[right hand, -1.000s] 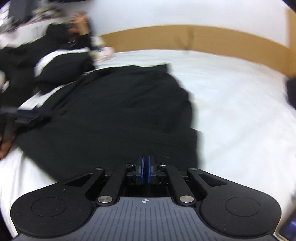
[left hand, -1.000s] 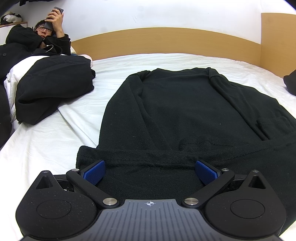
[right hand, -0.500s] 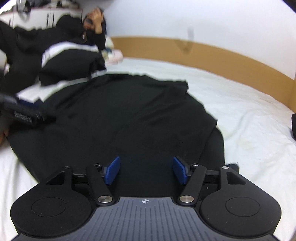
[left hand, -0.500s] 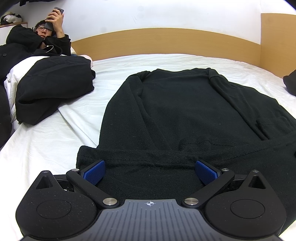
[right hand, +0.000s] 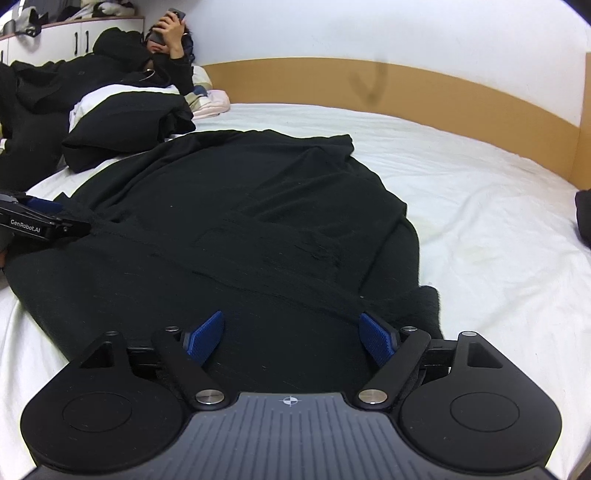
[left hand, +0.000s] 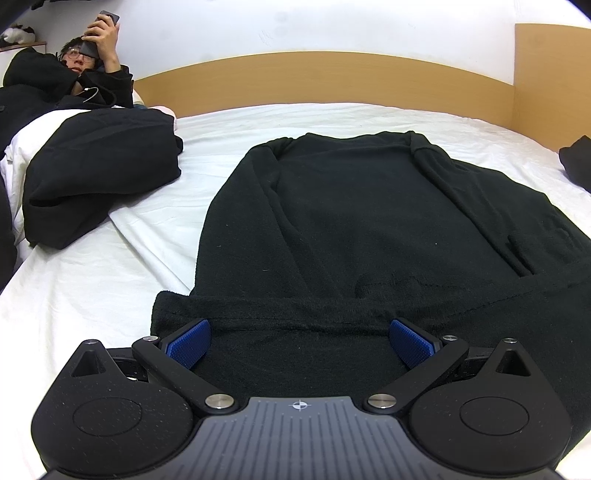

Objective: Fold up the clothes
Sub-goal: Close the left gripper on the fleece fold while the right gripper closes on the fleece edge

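On the bed (left hand: 110, 280), white sheet, your black fleece sweater (left hand: 369, 221) lies spread flat, neck end toward the wooden headboard (left hand: 332, 77), hem end nearest you. Both sleeves are folded in over the body. A band of the hem is doubled over across the near edge.

Your left gripper (left hand: 299, 341) sits low at the near left corner of the sweater, jaws wide apart, blue pads (left hand: 188, 341) over the folded hem band, nothing clamped. Can't tell if the pads touch the fabric.

Your right gripper (right hand: 291, 334) is at the near right side of the sweater (right hand: 240, 221), jaws also wide apart, blue pads (right hand: 376, 338) above the black fabric, gripping nothing. The right wrist view shows the left gripper (right hand: 40, 218) at the sweater's far left edge.

Far left by the headboard, a person (left hand: 74, 77) in black lies holding a phone (left hand: 105, 18). A black bundle of clothing (left hand: 96, 173) rests just beside them, well apart from the sweater. Another dark item (left hand: 576, 162) pokes in at the right edge.
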`<state>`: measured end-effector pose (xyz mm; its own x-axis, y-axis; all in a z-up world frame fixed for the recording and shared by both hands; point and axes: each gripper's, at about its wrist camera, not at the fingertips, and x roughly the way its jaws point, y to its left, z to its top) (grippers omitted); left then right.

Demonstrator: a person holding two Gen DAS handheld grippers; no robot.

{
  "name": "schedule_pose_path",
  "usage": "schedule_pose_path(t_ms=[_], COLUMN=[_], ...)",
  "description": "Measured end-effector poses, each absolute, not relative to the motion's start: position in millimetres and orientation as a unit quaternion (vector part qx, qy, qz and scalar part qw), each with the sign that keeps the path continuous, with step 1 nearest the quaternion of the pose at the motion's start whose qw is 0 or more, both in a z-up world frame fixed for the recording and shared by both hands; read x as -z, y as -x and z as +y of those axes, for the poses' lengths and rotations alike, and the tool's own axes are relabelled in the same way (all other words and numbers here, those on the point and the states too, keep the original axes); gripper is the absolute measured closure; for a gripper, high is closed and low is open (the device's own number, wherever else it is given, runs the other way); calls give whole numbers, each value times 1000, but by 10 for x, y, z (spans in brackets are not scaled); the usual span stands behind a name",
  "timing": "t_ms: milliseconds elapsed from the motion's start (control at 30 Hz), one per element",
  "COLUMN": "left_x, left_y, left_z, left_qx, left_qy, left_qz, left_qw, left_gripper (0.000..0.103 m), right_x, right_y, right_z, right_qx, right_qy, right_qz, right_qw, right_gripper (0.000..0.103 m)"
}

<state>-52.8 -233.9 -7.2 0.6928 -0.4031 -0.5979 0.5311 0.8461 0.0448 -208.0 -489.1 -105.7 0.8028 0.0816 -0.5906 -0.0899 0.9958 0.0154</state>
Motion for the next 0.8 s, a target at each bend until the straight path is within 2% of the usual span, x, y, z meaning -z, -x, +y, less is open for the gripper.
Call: schedule_pose_path(t_ms=[300, 500, 667, 800], left_x=[-25, -305, -414, -419], left_y=[457, 704, 1457, 1708], left_z=[-1957, -1668, -1812, -1866], left_qx=[219, 182, 289, 380], left_qy=[-113, -130, -238, -278], left_qz=[320, 282, 200, 191], left_qw=[915, 933, 905, 861], left_gripper=[0, 1, 1, 0], right_x=[1070, 1077, 1077, 1055], right_y=[2105, 2123, 2124, 2181], right_z=[-4939, -4949, -4918, -4850], right_qx=[-51, -51, -46, -39], right_qy=[0, 1, 9, 35], right_qz=[311, 312, 310, 298], right_qw=[949, 949, 950, 953], right_gripper=[20, 19, 17, 16])
